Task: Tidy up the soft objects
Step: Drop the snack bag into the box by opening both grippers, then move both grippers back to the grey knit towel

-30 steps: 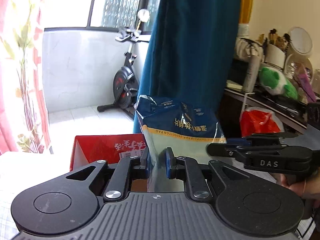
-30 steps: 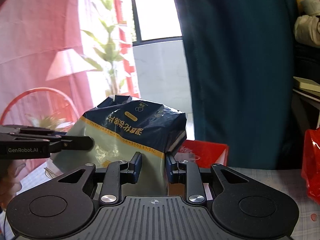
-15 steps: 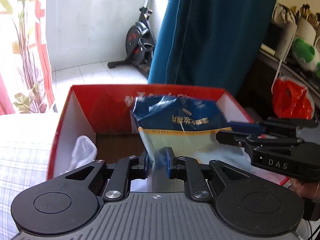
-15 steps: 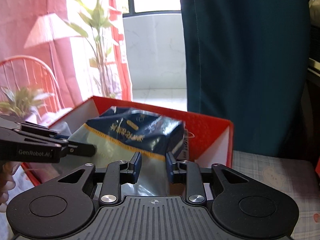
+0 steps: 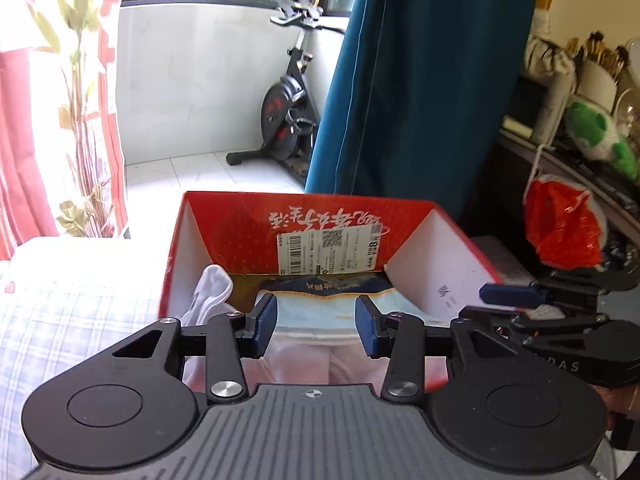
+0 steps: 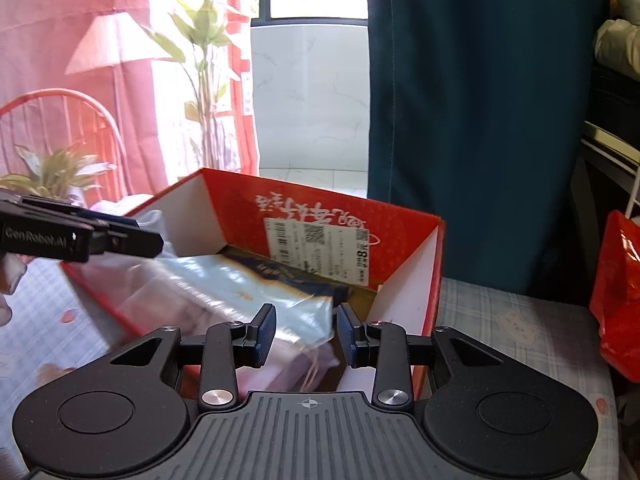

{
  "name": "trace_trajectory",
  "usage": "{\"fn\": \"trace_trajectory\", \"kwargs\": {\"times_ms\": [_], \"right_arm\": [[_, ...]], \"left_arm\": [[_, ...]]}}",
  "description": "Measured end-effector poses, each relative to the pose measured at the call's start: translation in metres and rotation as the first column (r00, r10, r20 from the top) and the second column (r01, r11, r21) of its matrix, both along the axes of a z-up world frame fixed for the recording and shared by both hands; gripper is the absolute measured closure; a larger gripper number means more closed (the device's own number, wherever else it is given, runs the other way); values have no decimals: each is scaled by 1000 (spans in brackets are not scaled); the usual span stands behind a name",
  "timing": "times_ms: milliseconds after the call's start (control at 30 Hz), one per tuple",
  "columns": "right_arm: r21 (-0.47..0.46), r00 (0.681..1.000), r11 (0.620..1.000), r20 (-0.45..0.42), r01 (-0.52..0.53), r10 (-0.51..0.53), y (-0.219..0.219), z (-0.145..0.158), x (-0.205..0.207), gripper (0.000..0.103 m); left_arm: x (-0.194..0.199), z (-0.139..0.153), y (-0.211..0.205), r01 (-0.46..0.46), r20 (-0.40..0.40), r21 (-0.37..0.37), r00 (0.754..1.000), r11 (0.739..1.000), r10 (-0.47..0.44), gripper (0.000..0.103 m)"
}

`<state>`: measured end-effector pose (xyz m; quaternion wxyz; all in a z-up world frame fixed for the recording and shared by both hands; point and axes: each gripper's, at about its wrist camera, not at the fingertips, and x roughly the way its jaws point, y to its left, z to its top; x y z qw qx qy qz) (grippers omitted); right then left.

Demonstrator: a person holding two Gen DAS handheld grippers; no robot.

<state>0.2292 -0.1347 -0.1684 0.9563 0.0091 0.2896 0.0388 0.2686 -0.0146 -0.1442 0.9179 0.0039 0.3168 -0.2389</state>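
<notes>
A blue and pale plastic pack of cotton pads (image 5: 328, 308) (image 6: 240, 292) lies flat inside a red cardboard box (image 5: 312, 220) (image 6: 400, 232). My left gripper (image 5: 316, 326) is open, its blue pads apart over the pack's near edge. My right gripper (image 6: 306, 334) is open above the pack's near corner. A white sock (image 5: 212, 292) leans against the box's left inner wall. Each gripper shows in the other's view, the right one (image 5: 520, 300) at the box's right side and the left one (image 6: 100, 236) at its left.
The box stands on a bed with a pale checked cover (image 5: 72, 320) (image 6: 500, 320). A red plastic bag (image 5: 564, 224) (image 6: 620, 296) hangs at the right. A teal curtain (image 5: 420, 80), an exercise bike (image 5: 288, 120) and a cluttered dark shelf (image 5: 580, 140) lie beyond.
Both grippers lowered the pack into the red box, then opened and let go. The pack now lies flat inside the box.
</notes>
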Motion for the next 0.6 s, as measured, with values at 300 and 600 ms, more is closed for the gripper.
{"fn": "trace_trajectory", "kwargs": {"times_ms": [300,600], "right_arm": [[15,999,999,22,-48,48,28,8,-59,71],[101,988,986,-76,-130,138,45,-21,-130,66]], "left_arm": [[-74,2,23,32,-7,14,999,999,-32,49],[-150,-44,56,88,-116,37,990,995,-83,49]]}}
